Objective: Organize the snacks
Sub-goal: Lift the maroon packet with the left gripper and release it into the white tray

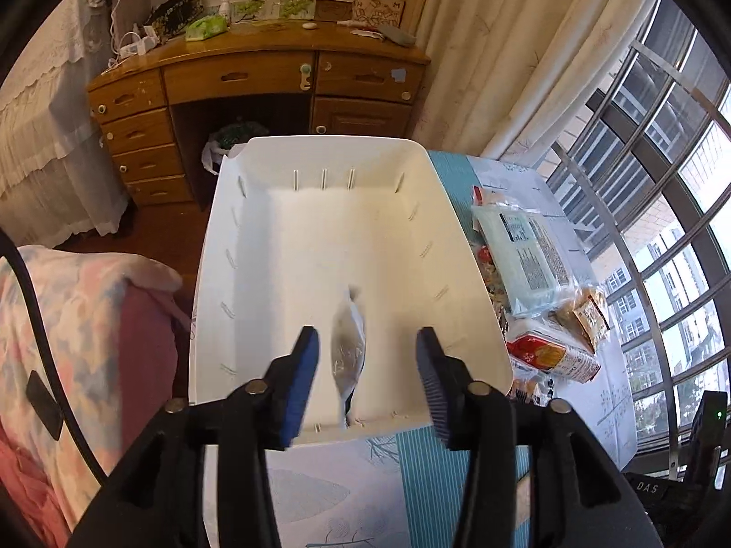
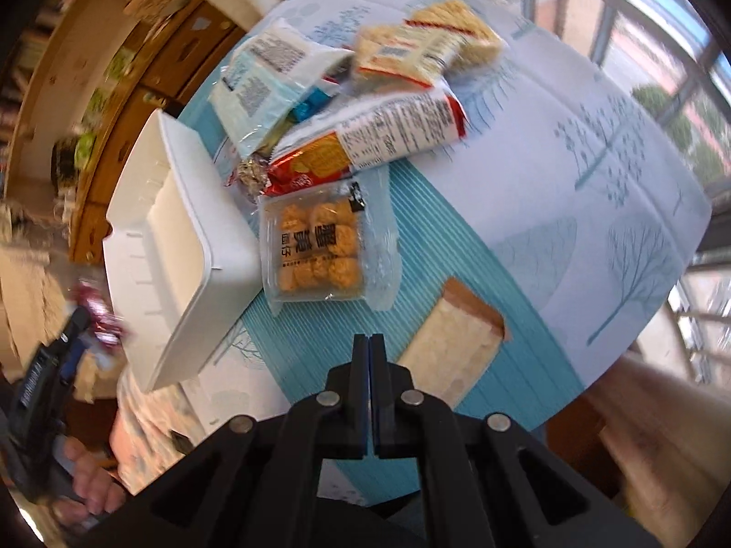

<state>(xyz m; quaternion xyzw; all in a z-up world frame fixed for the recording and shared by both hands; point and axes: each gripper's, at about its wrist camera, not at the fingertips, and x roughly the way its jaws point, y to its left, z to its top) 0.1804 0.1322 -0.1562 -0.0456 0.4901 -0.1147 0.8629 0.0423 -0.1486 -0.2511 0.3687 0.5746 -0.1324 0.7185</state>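
A white plastic bin (image 1: 457, 228) stands on the tablecloth. My left gripper (image 1: 368, 338) hangs open over its near end. A small silvery snack packet (image 1: 348, 347), blurred, stands on edge in the bin between the blue pads, touching neither. My right gripper (image 2: 369, 340) is shut with nothing in it, above the teal stripe of the cloth. Ahead of it lies a clear pack of golden round snacks (image 2: 320, 242) against the bin (image 2: 182, 228). Beyond are a red cracker pack (image 2: 310, 164), a pale blue pack (image 2: 260, 86) and a noodle pack (image 2: 425, 45).
A pale block with a brown edge (image 2: 452, 356) lies just right of my right gripper. More packs (image 1: 525, 255) are heaped right of the bin. A wooden desk (image 1: 256, 77) stands beyond the table, a blanket (image 1: 91, 310) on the left, windows (image 1: 662, 182) on the right.
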